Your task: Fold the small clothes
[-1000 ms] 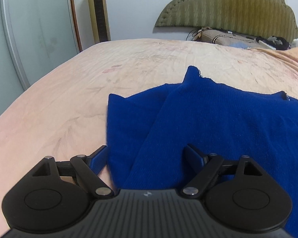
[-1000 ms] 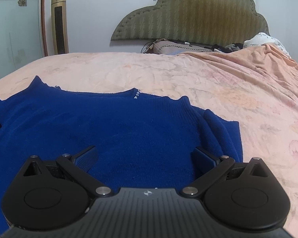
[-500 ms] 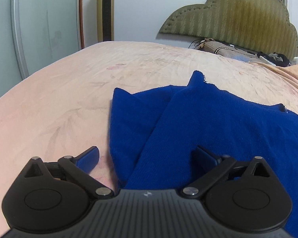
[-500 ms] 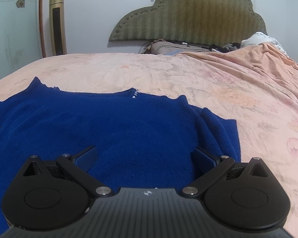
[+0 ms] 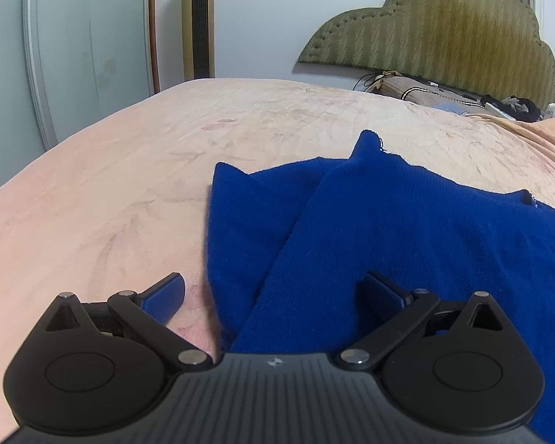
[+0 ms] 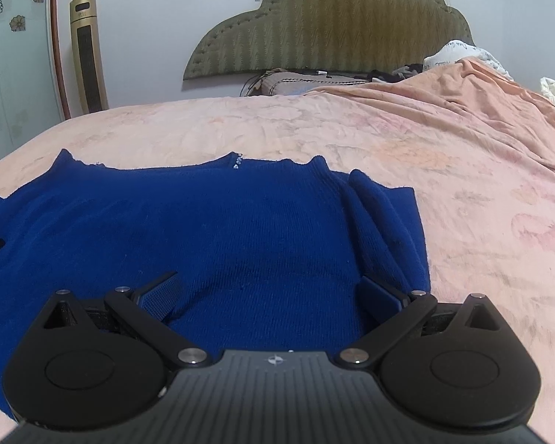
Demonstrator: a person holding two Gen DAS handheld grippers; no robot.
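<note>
A: What sits nearest the bed's left edge?

B: The left claw (image 5: 273, 296), its jaws spread wide and gripping nothing. One blue-padded finger (image 5: 164, 296) hangs over the bare peach floral bedsheet (image 5: 129, 170); the other lies over the deep blue knitted sweater (image 5: 407, 229).

A: And that sweater?

B: Spread flat across the near part of the bed, its left sleeve folded in over the body.

A: Further right?

B: The right claw (image 6: 270, 296), jaws likewise wide apart and empty, both fingers over the sweater's (image 6: 222, 222) body. The right sleeve is folded inward too. Beyond it, sheet runs toward the bed's right edge, and the olive padded headboard (image 6: 333, 26) stands along the far edge.
</note>
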